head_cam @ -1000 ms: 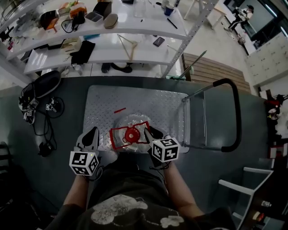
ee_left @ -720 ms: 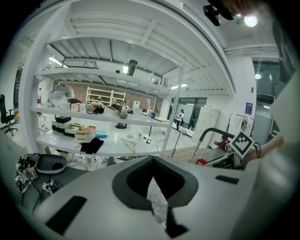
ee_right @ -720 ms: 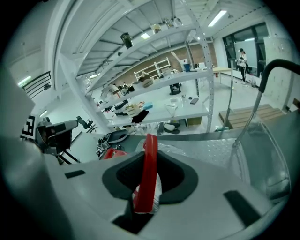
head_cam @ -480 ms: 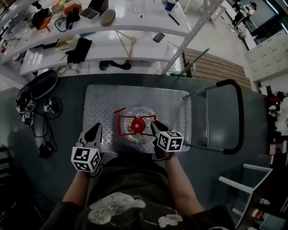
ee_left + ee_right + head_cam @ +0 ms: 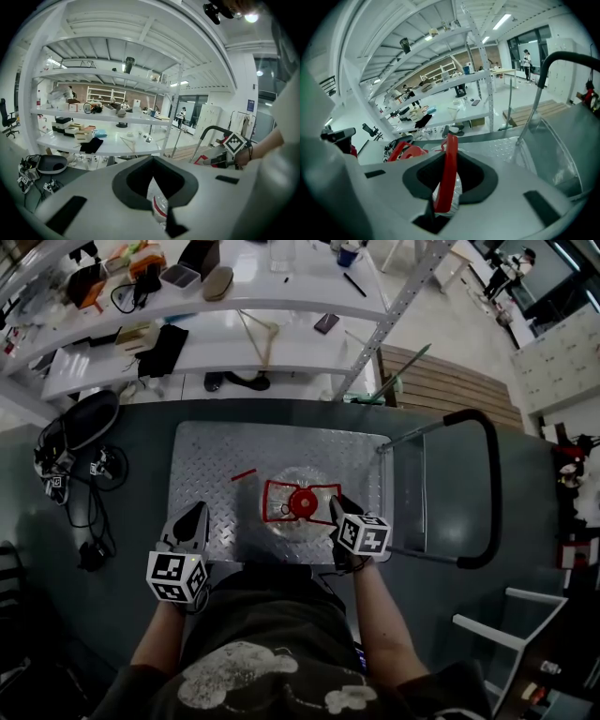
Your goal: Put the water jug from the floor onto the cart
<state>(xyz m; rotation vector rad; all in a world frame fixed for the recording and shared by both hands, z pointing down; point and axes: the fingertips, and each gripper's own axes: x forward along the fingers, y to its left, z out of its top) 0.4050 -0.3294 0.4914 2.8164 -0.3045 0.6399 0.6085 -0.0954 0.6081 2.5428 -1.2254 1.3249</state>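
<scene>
The clear water jug (image 5: pixel 296 524) with a red cap and red carry handle (image 5: pixel 284 491) is over the right middle of the cart's diamond-plate deck (image 5: pixel 216 456). Whether it rests on the deck I cannot tell. My right gripper (image 5: pixel 336 508) is shut on the handle's right side. In the right gripper view the red handle (image 5: pixel 449 164) runs upright between the jaws of that gripper (image 5: pixel 437 212). My left gripper (image 5: pixel 194 514) hangs over the deck's front left corner, apart from the jug. Its fingers look closed together with nothing in them (image 5: pixel 168 226).
The cart's black push handle (image 5: pixel 492 493) stands at the right. A short red strip (image 5: pixel 244 472) lies on the deck. White shelves (image 5: pixel 234 343) with clutter run along the far side. Cables and a dark bag (image 5: pixel 84 418) lie on the floor at left, a white frame (image 5: pixel 506 634) at right.
My right gripper has carried the jug by its handle from the deck's front edge further in and to the right. The left gripper has drifted slightly along the front left.
</scene>
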